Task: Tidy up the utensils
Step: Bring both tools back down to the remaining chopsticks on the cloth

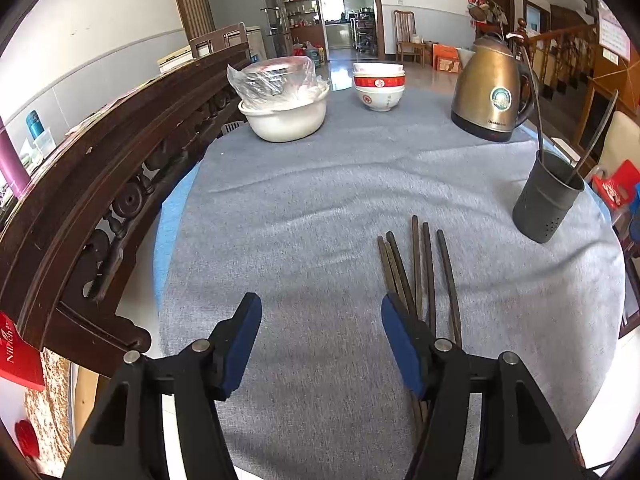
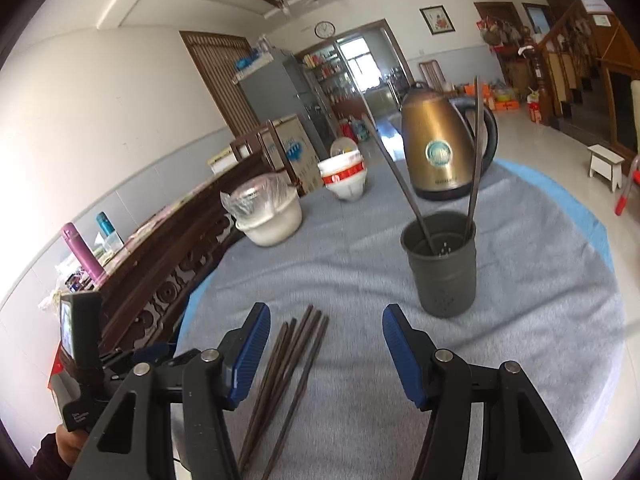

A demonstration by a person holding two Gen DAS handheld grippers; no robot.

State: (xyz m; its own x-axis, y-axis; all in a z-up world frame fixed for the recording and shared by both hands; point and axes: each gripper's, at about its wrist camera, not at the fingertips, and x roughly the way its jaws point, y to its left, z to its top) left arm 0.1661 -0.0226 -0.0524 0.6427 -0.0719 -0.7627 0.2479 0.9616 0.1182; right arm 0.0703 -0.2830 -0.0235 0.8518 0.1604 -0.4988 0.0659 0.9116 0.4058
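Left wrist view: left gripper (image 1: 321, 320) fingers apart, nothing between them. Loose chopsticks (image 1: 420, 268) lie flat on the worktop (image 1: 300, 220), partly under the right-hand finger (image 1: 402, 344) and running ahead of it. Right wrist view: right gripper (image 2: 326, 332) fingers apart; same chopsticks (image 2: 298, 354) just inside the left-hand finger (image 2: 250, 350). Chopsticks dark brown, thin, slightly fanned. Holder cup (image 2: 440, 262), dark grey, ahead of the right-hand finger, two sticks standing in it.
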